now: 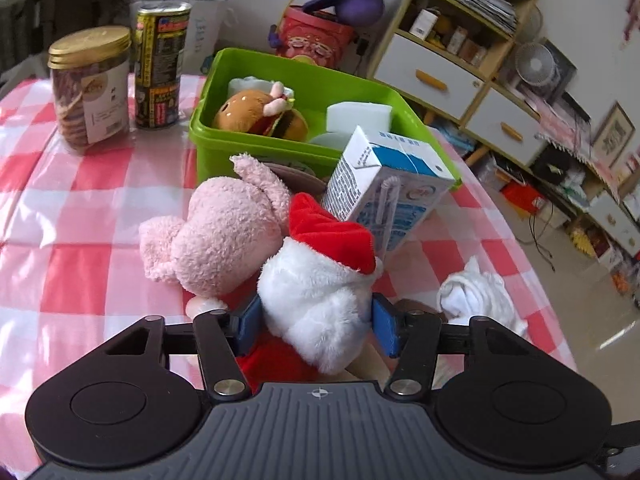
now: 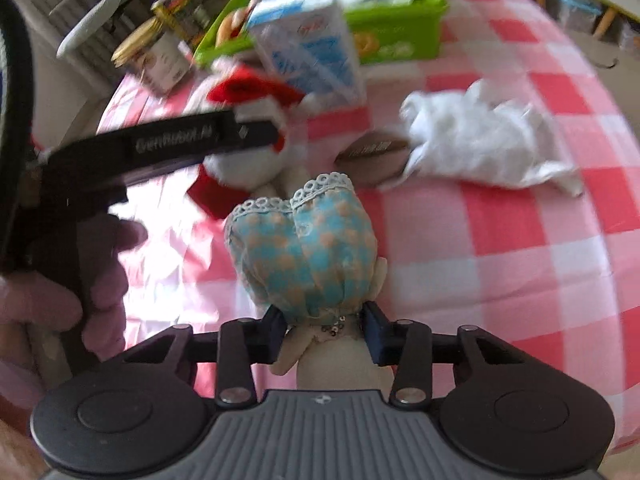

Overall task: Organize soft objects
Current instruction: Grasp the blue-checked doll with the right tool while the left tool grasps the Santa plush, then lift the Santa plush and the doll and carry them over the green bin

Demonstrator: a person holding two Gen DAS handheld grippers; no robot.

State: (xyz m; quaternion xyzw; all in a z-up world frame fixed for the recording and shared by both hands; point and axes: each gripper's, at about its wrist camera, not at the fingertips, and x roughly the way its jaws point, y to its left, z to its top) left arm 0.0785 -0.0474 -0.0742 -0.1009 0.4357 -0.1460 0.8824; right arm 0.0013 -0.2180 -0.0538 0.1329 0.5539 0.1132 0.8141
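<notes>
Green bin (image 1: 320, 80): stands on the pink-checked tablecloth (image 1: 80, 200); inside lie one burger plush (image 1: 260, 114) and white foam blocks (image 1: 358, 117), two clearly seen.
Milk carton (image 1: 384, 184): one, tilted, leaning just in front of the green bin.
Pink plush (image 1: 224, 232): one, lying in front of the green bin, touching the Santa-hat plush (image 1: 320, 280).
Left gripper (image 1: 316, 326): blue pads press both sides of the white body of the Santa-hat plush; closed on it.
Right gripper (image 2: 326, 334): pads pinch a cloth doll (image 2: 308, 256) in blue dotted fabric with lace trim, near side of the table from the green bin; clamped on it.
White cloth (image 2: 480, 144): one, crumpled, in front and to the right of the green bin.
Jars: one gold-lidded cookie jar (image 1: 92, 88) and one tall can (image 1: 160, 66), left of the green bin.
Left wrist view only: bin contents in focus, shelves (image 1: 460, 40) beyond the table.
Right wrist view only: the doll, a person's hand (image 2: 80, 272) on the left gripper's handle, a brown tag (image 2: 372, 152) by the white cloth.
</notes>
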